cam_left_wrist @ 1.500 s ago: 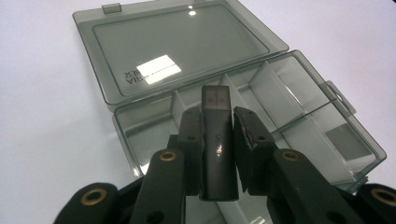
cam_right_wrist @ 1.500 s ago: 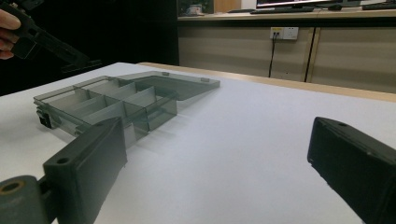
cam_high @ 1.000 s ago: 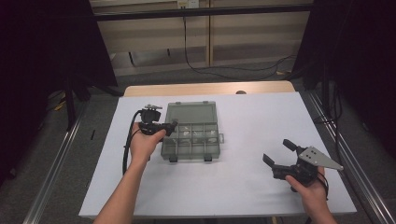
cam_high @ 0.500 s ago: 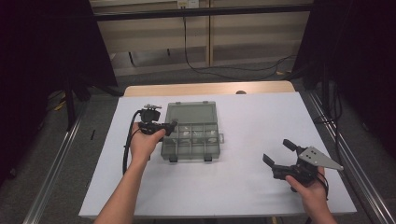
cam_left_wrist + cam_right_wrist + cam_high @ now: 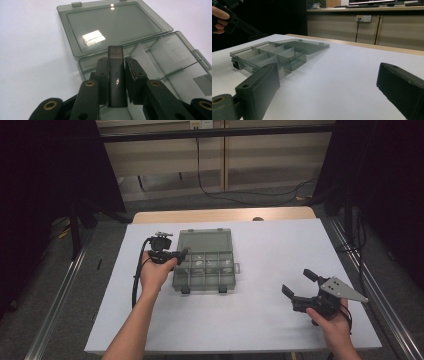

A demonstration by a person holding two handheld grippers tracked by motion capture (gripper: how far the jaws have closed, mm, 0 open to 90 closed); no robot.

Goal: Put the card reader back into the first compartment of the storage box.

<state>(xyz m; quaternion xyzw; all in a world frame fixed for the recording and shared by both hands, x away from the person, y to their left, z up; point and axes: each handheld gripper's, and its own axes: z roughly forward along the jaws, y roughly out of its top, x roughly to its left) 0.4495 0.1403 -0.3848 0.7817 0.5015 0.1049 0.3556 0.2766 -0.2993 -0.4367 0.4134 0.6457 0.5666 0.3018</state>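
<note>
Left gripper view is showing the left gripper (image 5: 117,82) clamping its fingers on a black USB stick (image 5: 116,77) just above the open organizer box (image 5: 175,57); well right of the box, the right gripper (image 5: 300,285) is resting on the counter (image 5: 270,245), fingers spread wide

no legible text on anything

White counter (image 5: 260,320) on a wooden top, bare wood showing along the far edge (image 5: 225,215). Grey floor (image 5: 165,197) beyond, crossed by a black cable (image 5: 220,195). Beige panelled wall (image 5: 260,160) behind, with a socket (image 5: 363,18). Metal rails (image 5: 55,300) along left and right edges. Dark curtains (image 5: 45,175) at both sides. Monitors (image 5: 367,2) on a far desk.
</note>
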